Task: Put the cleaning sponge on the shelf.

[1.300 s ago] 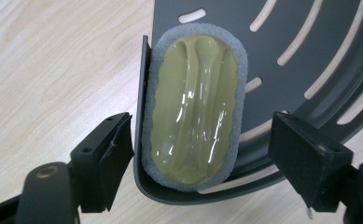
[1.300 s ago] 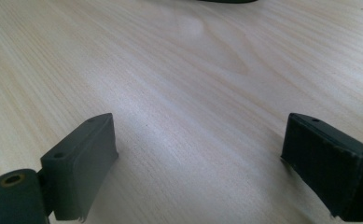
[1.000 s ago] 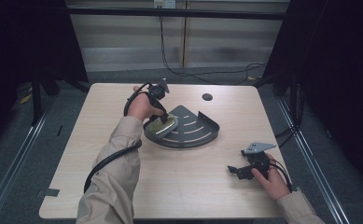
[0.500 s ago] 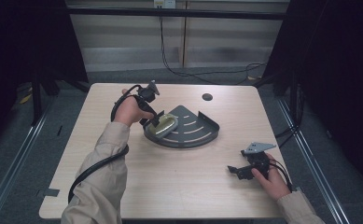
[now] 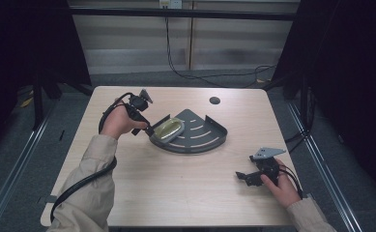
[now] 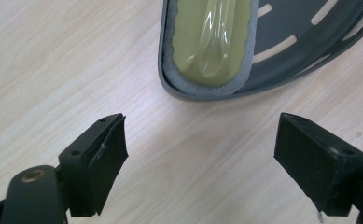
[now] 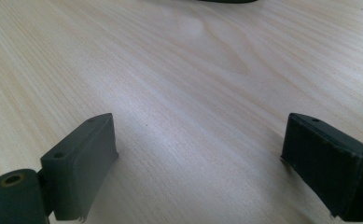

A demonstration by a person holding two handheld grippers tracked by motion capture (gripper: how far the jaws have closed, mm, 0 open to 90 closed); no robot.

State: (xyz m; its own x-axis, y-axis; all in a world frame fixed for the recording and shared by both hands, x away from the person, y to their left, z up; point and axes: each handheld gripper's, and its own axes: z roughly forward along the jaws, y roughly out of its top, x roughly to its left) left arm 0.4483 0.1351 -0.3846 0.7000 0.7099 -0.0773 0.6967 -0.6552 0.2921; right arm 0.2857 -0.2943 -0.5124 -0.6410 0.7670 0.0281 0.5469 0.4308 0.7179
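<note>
A dark grey slotted corner tray point(image 5: 209, 140) lies mid-table. In its left part rests a yellow-green pad with a grey rim point(image 5: 170, 128). My left gripper point(image 5: 148, 129) sits just off the tray's left edge, pointing at it. Its jaws have just been opening and nothing is between them. From the left gripper view, the left gripper point(image 6: 200, 154) stands open over bare wood, with the pad point(image 6: 212, 37) and tray point(image 6: 305, 32) just beyond the tips. My right gripper point(image 5: 241, 176) rests open near the front right of the table. In its own view the right gripper point(image 7: 198, 158) holds nothing.
A small black round spot point(image 5: 214, 100) marks the light wooden table point(image 5: 185, 198) behind the tray. The left gripper's black cable point(image 5: 79, 183) loops along the sleeve. Dark frame posts and floor rails surround the table.
My left hand has drawn back leftward from over the tray, and the pad stays in the tray. The right hand has not moved.
</note>
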